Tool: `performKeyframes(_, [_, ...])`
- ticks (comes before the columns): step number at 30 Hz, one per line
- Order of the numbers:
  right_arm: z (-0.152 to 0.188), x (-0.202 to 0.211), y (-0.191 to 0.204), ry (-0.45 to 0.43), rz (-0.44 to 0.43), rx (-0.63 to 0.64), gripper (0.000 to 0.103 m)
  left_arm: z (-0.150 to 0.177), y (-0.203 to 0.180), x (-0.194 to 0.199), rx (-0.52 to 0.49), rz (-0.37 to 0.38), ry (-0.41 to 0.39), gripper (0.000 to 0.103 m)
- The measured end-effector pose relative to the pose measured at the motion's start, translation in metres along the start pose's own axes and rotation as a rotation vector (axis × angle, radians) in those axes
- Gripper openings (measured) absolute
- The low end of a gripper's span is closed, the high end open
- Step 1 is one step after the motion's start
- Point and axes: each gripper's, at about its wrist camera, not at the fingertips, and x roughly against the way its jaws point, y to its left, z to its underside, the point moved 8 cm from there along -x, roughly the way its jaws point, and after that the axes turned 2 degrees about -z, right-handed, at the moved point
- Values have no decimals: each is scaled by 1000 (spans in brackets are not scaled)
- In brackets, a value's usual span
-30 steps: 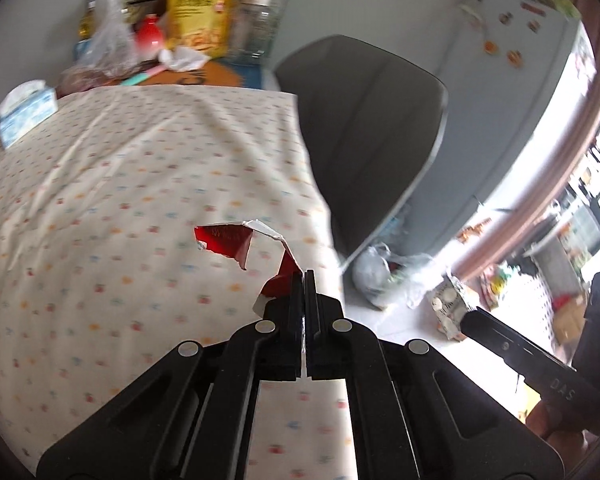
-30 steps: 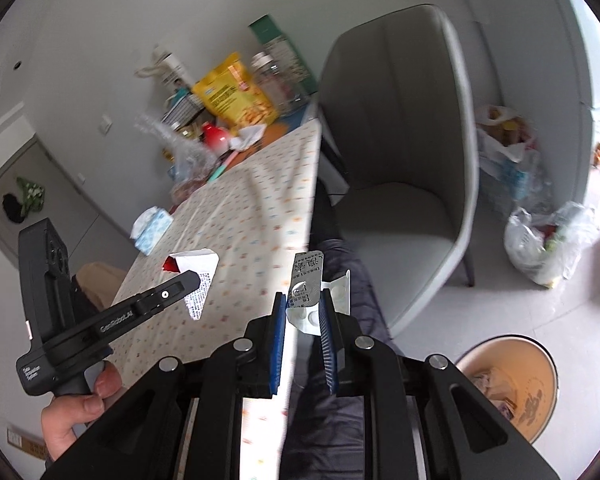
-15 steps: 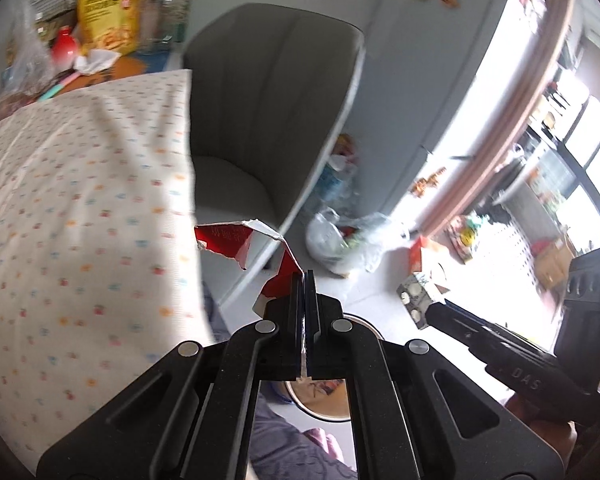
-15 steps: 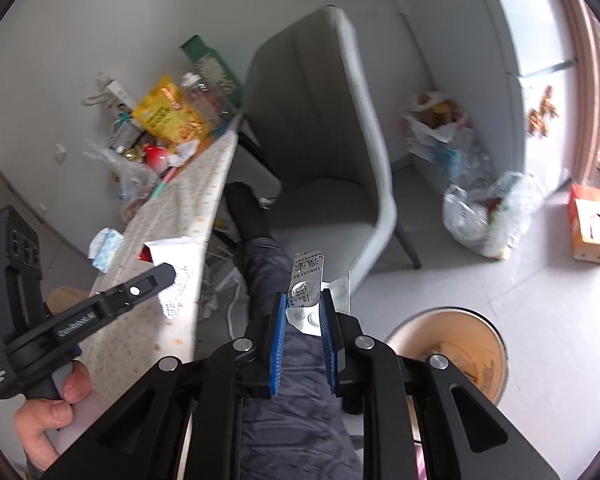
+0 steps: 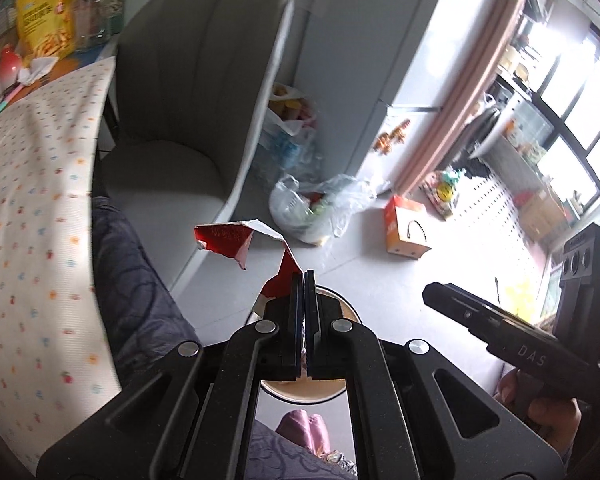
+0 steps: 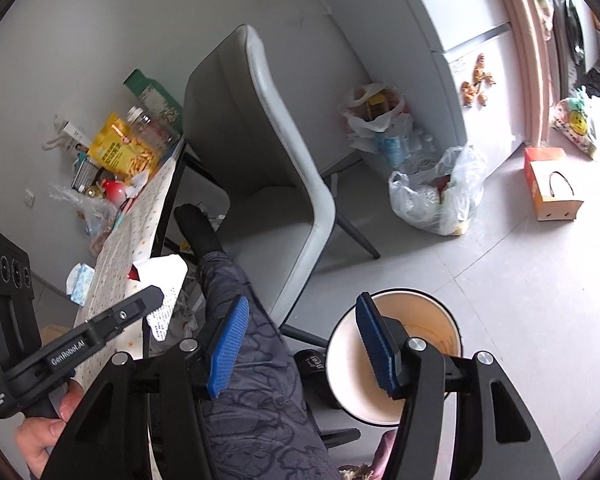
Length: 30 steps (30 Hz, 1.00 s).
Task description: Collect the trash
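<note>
Two tongs (image 5: 305,276) (image 6: 300,344), one torn red wrapper (image 5: 236,240), one round bin (image 6: 396,356) at five o'clock, one grey chair (image 6: 260,152), two plastic bags (image 6: 440,196) (image 6: 374,120), one orange box (image 6: 552,188) at three o'clock.

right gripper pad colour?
Blue, ribbed pads on black fingers; right wrist view shows it best.

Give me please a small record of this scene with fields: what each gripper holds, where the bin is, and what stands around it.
left gripper: shut on the torn red wrapper, above the floor beside the table
right gripper: open, holds nothing
trash bin: round, cream inside, on the floor under the right gripper
table: dotted cloth, at the left
chair: grey, behind the bin
plastic bag: on the floor behind the chair
orange box: on the floor, right of the bag
</note>
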Motion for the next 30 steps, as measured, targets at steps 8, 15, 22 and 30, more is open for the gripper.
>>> performKeyframes(8, [-5, 27, -25, -49, 39, -27, 57, 6, -32, -18, -24, 82, 55, 9])
performKeyframes(15, [-4, 38, -25, -65, 55, -24, 73, -2, -37, 1, -17, 93, -18, 84])
performKeyframes(22, [-10, 47, -7, -107, 106, 27, 93, -10, -18, 30, -5, 34, -90, 95])
performKeyframes(30, [-17, 66, 36, -146, 105, 116, 95, -23, 12, 74, 31, -25, -186, 97])
